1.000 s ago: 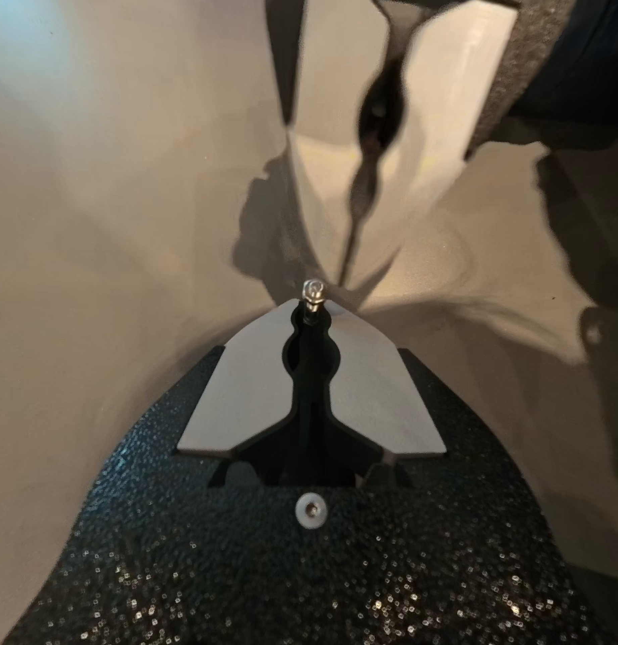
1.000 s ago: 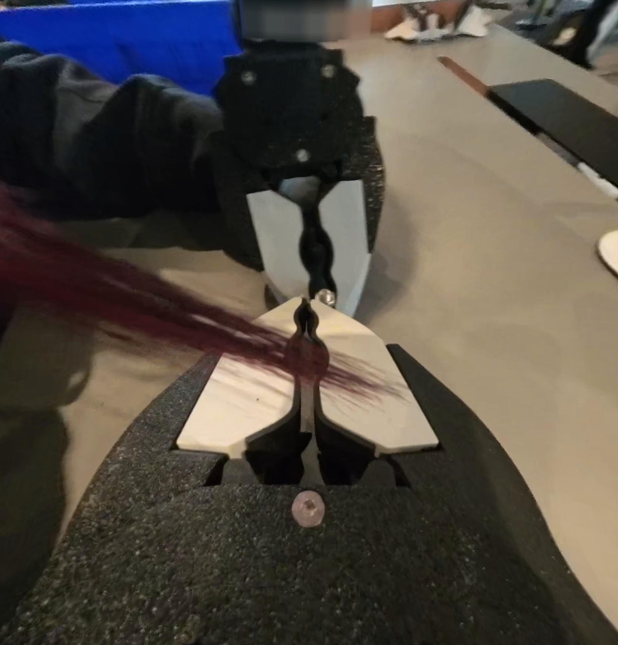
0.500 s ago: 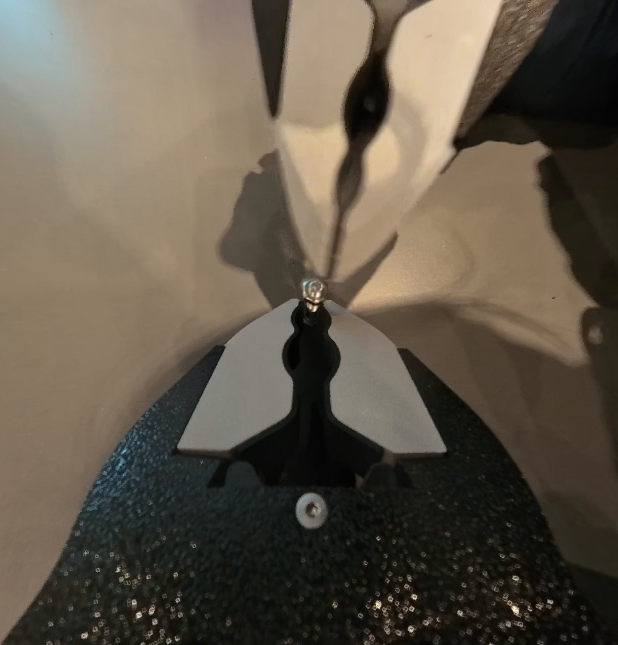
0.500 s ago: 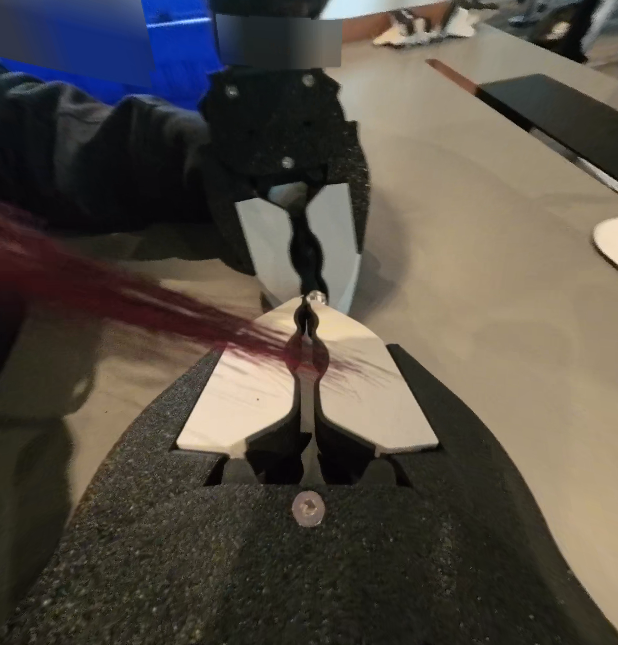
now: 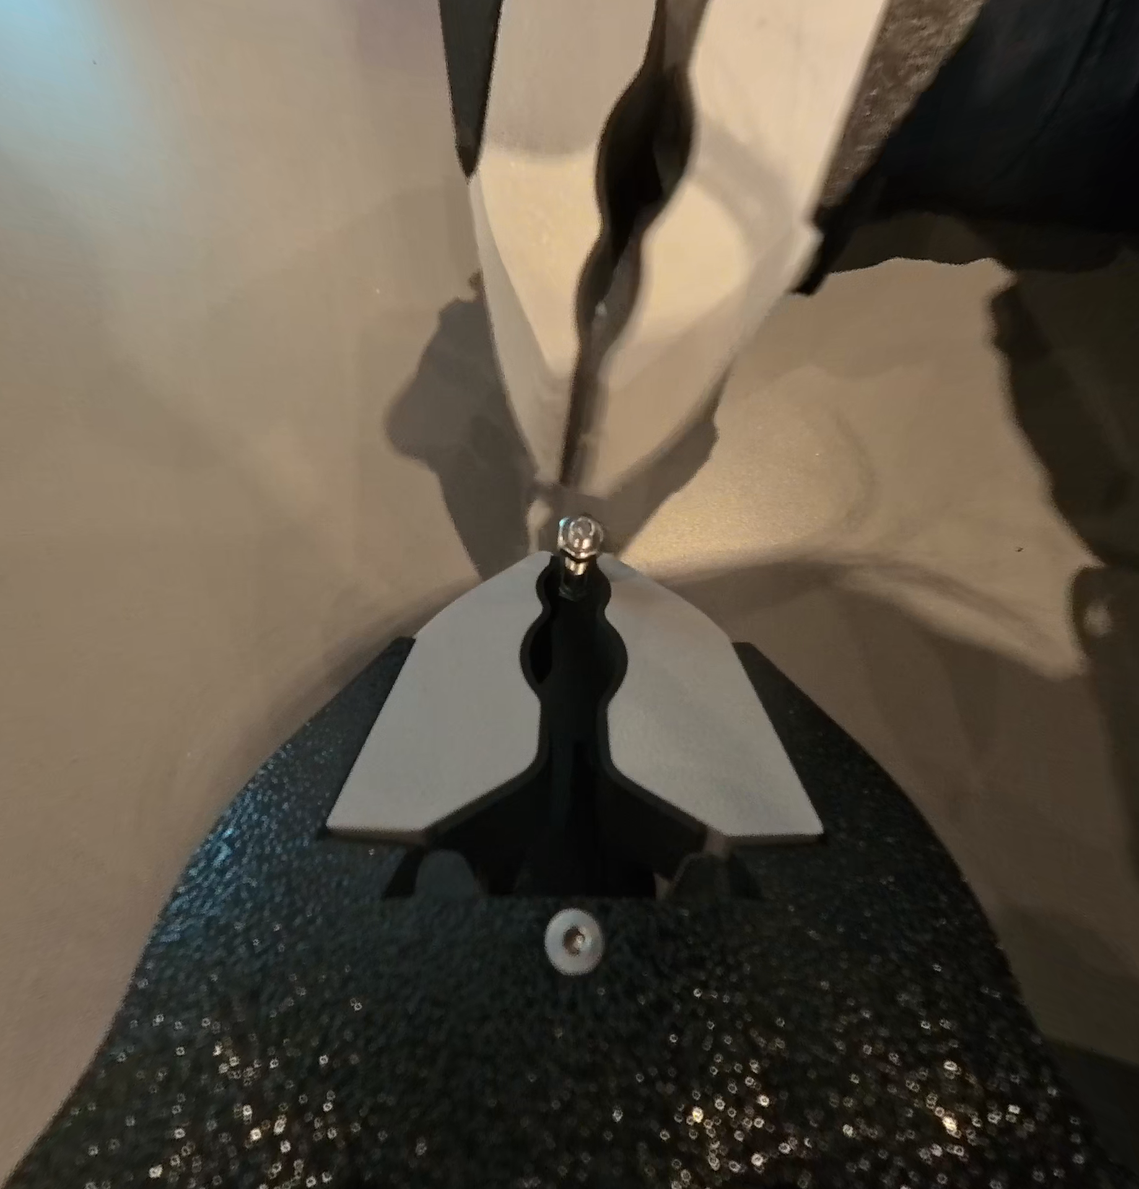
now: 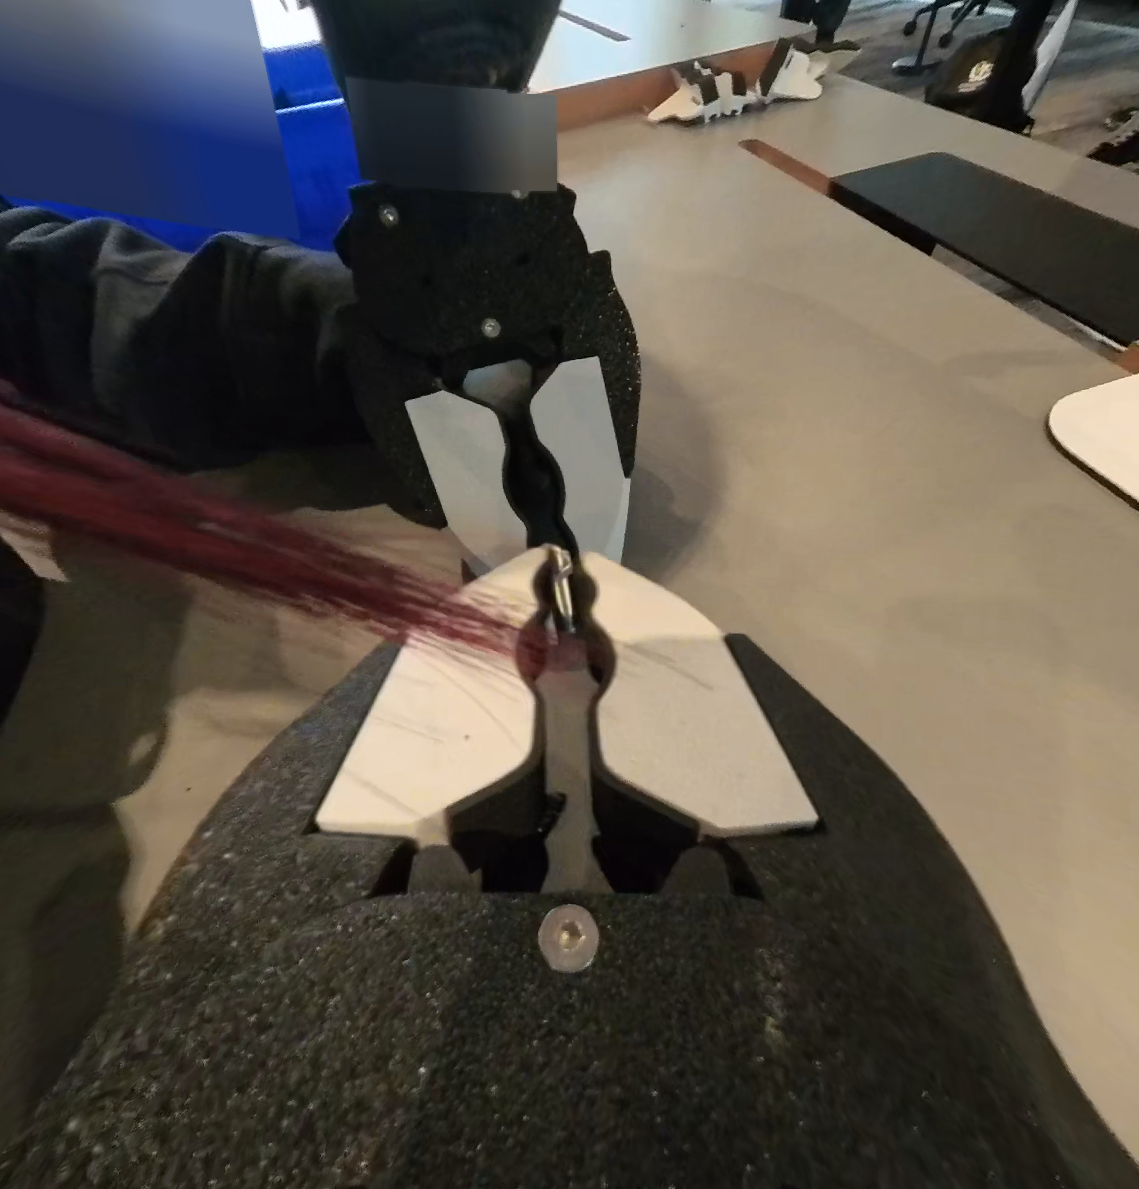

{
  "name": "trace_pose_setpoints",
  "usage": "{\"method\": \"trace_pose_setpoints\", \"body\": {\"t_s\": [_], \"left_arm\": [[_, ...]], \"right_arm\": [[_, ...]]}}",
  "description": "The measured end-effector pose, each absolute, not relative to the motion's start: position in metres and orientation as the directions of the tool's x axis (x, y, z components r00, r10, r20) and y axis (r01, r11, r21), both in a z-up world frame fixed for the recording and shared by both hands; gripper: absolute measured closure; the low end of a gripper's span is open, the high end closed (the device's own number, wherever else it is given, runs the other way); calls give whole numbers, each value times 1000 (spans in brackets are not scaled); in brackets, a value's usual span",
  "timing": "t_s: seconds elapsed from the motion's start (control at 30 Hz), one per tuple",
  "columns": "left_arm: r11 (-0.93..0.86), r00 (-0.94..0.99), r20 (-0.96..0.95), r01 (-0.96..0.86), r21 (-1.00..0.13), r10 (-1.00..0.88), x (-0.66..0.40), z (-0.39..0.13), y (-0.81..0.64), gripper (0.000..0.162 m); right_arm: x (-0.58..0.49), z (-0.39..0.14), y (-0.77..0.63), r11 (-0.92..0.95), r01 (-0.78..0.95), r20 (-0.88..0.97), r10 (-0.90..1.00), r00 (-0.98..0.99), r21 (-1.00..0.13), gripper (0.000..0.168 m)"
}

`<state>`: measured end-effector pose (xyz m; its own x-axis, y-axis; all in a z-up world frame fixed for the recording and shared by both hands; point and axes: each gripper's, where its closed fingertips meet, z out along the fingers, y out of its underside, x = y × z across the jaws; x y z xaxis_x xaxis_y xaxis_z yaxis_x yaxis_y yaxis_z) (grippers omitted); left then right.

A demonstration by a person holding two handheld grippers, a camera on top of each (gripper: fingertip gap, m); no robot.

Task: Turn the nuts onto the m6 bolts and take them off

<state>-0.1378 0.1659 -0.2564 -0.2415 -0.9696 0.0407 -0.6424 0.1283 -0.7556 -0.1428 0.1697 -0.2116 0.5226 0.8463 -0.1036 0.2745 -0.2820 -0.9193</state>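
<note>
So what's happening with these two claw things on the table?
A person holds two hand-held grippers tip to tip above a grey table. The left gripper pinches a small silver bolt with a nut near its end. The right gripper meets it, with a small metal piece between its white fingers; whether it grips is unclear.

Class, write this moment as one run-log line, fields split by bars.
left gripper: shut on bolt | right gripper: tips at bolt end, grip unclear | nut: not discernible | table: grey

Right gripper [image 6: 563, 579] advanced; fingers [image 6: 657, 650] now around bolt [image 6: 561, 589].
</note>
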Motion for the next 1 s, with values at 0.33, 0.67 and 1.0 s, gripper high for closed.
{"method": "trace_pose_setpoints", "body": {"t_s": [0.33,0.67,1.0], "left_arm": [[128,-241,41,-642,-756,-970,-138,-257,166,154],[128,-242,41,-642,-756,-969,-138,-257,166,154],[128,-242,42,-642,-756,-969,-138,-256,166,154]], "right_arm": [[-147,-217,166,-265,329,-70,862,502,-906,157],[-149,-217,163,-255,339,-67,876,478,-906,159],[-146,-216,167,-283,308,-99,861,499,-908,150]]}}
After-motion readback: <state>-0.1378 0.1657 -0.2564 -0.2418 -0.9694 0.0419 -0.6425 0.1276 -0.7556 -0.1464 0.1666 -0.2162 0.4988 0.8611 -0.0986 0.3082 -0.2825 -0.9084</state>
